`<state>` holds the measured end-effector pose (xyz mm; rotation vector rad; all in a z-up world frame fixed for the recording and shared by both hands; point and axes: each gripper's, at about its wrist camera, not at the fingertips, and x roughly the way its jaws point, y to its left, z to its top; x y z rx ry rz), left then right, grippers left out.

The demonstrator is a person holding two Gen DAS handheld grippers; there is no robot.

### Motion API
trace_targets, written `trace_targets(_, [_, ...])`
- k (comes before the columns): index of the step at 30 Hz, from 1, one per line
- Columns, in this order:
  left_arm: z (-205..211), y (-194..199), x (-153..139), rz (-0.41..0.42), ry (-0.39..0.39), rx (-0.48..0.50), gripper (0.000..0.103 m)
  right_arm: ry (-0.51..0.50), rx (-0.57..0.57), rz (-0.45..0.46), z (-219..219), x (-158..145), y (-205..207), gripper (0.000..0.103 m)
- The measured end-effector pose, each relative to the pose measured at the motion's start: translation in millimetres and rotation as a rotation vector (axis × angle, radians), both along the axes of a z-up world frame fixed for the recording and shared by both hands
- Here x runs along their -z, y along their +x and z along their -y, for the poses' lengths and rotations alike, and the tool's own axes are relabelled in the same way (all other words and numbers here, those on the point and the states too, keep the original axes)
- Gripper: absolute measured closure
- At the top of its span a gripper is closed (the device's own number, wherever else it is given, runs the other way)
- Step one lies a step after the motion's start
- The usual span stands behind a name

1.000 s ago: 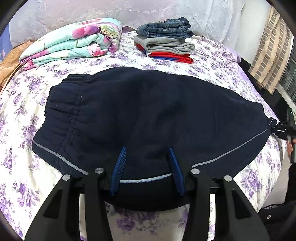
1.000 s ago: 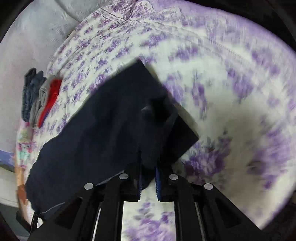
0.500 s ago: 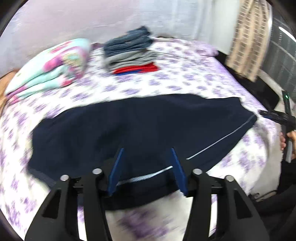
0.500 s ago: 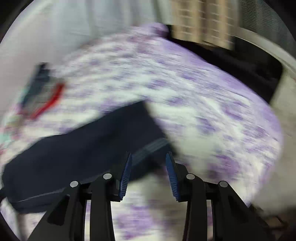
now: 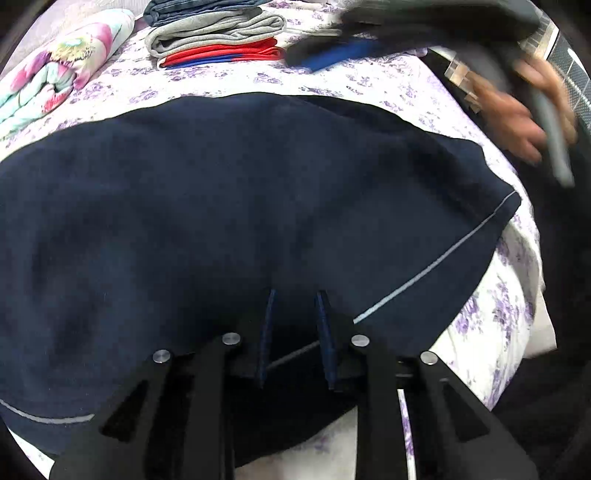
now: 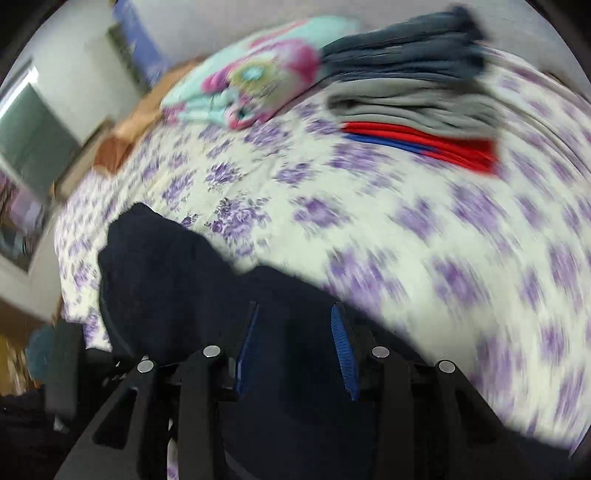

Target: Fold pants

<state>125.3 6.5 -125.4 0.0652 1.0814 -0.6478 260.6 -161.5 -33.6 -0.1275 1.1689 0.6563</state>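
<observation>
Left wrist view: navy pants (image 5: 258, 206) spread across the floral bed (image 5: 388, 85), left tool (image 5: 295, 328) narrowly parted over their striped edge.
Only here the right hand (image 5: 517, 114) appears; right wrist view, blurred, shows right tool (image 6: 295, 343) gaping above the pants, gripping nothing.

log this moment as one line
task: fold pants | navy pants flat on bed | left hand-held gripper open | right hand-held gripper open

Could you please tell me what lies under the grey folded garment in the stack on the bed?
Under the grey folded garment lies a red folded garment with blue trim, resting on the purple-flowered bedsheet. Whether anything else sits between them is hidden.
</observation>
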Motion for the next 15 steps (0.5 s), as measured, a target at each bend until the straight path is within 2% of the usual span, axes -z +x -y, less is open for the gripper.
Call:
trace_targets(4, [-10.3,5.4,2.3,-0.028,-0.05,0.018,0.084,-0.028,-0.064,-0.06,-25.9,19.3,27.1,0.063])
trace_targets(9, [-18.5,9.3,5.2,-0.053,-0.088,0.038,0.084,-0.035,-0.133,-0.11,-36.0,41.9,7.7,0.062])
trace_targets(13, [-16.5,5.1,4.6,-0.028,-0.065,0.05,0.084,-0.047,-0.199,-0.049,-40.3,33.2,-28.5,0.061])
trace_targets(15, [-15.7,4.1,4.9,-0.026,-0.066,0.051,0.084,-0.06,-0.222,-0.033,-45.0,31.3,-34.2,0.061])
